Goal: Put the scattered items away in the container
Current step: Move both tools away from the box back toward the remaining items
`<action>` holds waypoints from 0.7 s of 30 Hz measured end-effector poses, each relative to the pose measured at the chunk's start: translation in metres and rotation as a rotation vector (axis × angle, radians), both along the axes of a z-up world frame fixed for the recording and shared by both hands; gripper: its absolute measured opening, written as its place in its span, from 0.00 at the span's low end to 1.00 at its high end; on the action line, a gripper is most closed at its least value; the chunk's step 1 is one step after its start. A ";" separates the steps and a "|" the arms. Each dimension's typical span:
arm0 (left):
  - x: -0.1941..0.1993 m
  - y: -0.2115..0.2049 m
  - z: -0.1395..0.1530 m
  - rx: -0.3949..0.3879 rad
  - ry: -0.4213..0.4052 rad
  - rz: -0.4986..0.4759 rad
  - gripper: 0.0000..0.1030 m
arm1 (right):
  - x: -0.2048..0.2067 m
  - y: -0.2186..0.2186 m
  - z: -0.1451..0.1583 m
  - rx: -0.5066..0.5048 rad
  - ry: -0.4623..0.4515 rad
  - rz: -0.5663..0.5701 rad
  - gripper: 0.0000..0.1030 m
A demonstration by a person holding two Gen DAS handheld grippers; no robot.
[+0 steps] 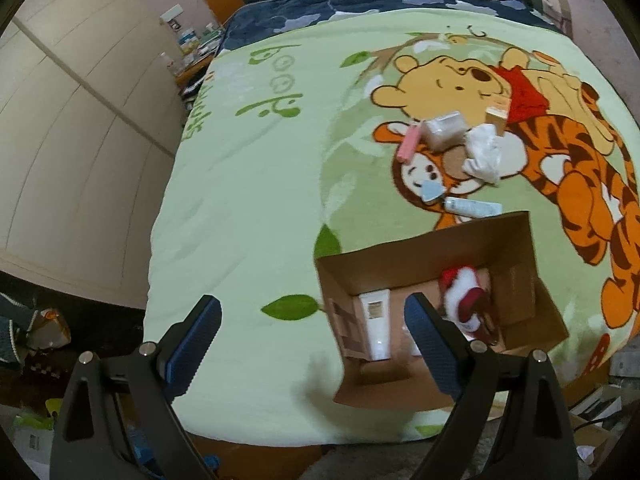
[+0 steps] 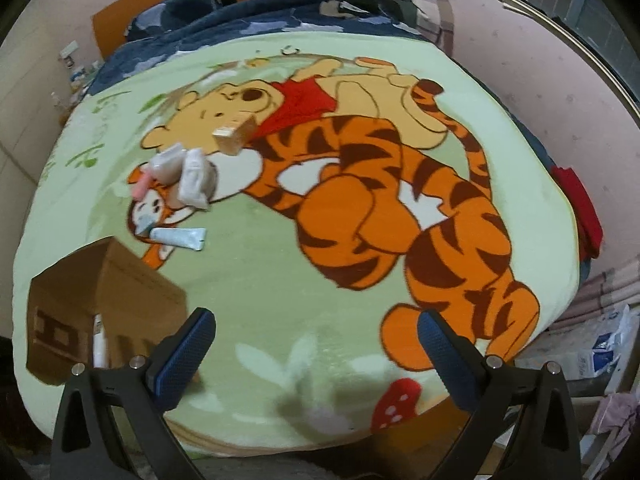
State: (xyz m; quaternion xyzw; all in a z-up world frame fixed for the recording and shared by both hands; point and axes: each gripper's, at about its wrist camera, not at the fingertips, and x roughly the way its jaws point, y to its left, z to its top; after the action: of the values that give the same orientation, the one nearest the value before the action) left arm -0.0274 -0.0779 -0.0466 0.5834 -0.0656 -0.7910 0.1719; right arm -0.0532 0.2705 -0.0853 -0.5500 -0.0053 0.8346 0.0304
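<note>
An open cardboard box (image 1: 516, 248) (image 2: 132, 276) sits on the bed's cartoon blanket (image 1: 256, 200) (image 2: 280, 280). Inside it lie a white tube (image 1: 376, 326) (image 2: 99, 342) and a red-and-white plush (image 1: 464, 296). Beyond the box lie a pale blue tube (image 1: 474, 207) (image 2: 180, 237), a pink item (image 1: 409, 144) (image 2: 141, 190), a clear pack (image 1: 444, 130) (image 2: 170, 166), a white crumpled packet (image 1: 484, 152) (image 2: 196, 180) and a tan carton (image 1: 498, 116) (image 2: 234, 134). My left gripper (image 1: 312, 340) hangs open over the box's near left corner. My right gripper (image 2: 316, 354) is open above bare blanket, right of the box.
White wardrobe doors (image 1: 68, 140) stand left of the bed. A dark blue duvet (image 1: 360, 4) (image 2: 248, 12) covers the far end. Clutter lies on the floor at left (image 1: 36, 332) and at right (image 2: 600, 356). A red cloth (image 2: 580, 204) hangs at the bed's right edge.
</note>
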 end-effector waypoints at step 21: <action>-0.038 -0.073 -0.016 -0.125 -0.030 0.117 0.92 | -0.052 -0.022 -0.023 0.033 0.014 0.104 1.00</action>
State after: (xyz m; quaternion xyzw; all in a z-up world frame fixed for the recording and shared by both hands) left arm -0.0658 -0.1510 -0.0624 0.5861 -0.0833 -0.7652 0.2529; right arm -0.1053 0.2490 -0.1084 -0.5425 -0.0477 0.8387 -0.0038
